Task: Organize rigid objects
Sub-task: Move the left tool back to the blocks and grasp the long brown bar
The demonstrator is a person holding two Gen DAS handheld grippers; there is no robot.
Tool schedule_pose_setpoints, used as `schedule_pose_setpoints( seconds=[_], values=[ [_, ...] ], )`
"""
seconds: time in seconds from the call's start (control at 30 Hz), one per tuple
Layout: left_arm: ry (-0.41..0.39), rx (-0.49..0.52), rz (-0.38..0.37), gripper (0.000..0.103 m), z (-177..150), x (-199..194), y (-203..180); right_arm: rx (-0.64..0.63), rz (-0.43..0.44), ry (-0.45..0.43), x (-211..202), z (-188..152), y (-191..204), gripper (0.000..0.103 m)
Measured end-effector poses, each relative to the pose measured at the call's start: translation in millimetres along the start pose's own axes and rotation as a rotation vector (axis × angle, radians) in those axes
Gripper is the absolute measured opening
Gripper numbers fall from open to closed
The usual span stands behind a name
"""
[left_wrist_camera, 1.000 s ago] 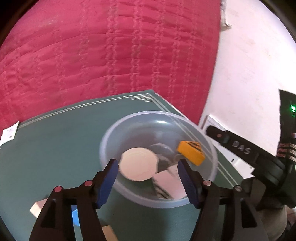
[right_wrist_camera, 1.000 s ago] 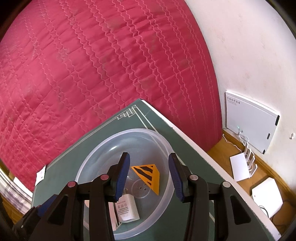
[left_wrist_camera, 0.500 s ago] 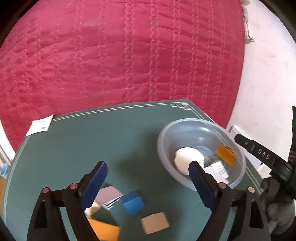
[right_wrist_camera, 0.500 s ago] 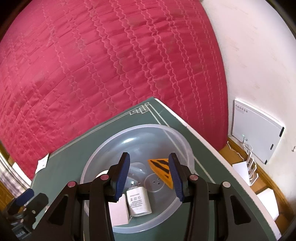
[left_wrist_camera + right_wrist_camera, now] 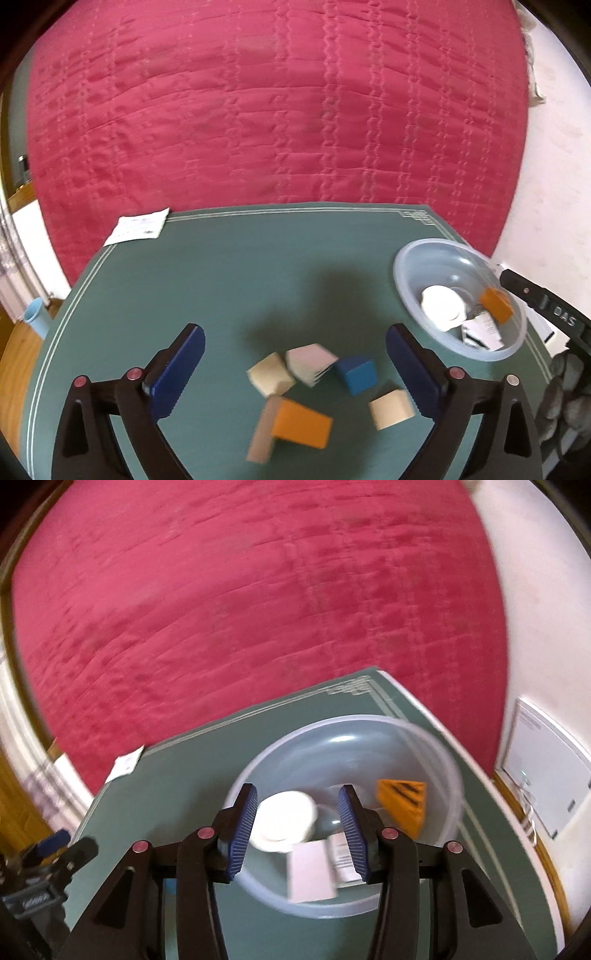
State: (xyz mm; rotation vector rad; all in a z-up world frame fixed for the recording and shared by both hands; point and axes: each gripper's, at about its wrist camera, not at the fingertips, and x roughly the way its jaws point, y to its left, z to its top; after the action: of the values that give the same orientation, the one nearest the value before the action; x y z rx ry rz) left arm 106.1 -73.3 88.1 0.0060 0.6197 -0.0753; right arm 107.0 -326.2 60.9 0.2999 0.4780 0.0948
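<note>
Left black two-finger gripper with blue ribbed pads [image 5: 293,371] held with jaws spread wide, nothing between them, fingers angled downward and forward. Right black two-finger gripper with blue ribbed pads [image 5: 297,830] held with jaws parted more narrowly, gripping nothing, likewise tilted down; frame blurred

Blocks [image 5: 314,391] clustered on table [image 5: 229,266], bowl [image 5: 406,269] to their right, paper slip [image 5: 138,230] at far-left edge

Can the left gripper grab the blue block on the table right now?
Probably yes. The left gripper is open wide, and the blue block lies on the green table between its jaws. Only the pink block touching it might get in the way.
</note>
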Motion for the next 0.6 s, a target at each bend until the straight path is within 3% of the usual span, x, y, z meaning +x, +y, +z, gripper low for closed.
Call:
schedule_pose_setpoints(
  seconds=[0.23,0.6],
  values=[
    [0.016,-0.021,0.038,0.101,-16,-3,20,-0.108,0.128,0.051,-2,-15,34,0.048],
    [0.091,-0.038,0.073,0.101,-56,-3,46,-0.159,0.208,0.118,5,-30,56,0.048]
  ],
)
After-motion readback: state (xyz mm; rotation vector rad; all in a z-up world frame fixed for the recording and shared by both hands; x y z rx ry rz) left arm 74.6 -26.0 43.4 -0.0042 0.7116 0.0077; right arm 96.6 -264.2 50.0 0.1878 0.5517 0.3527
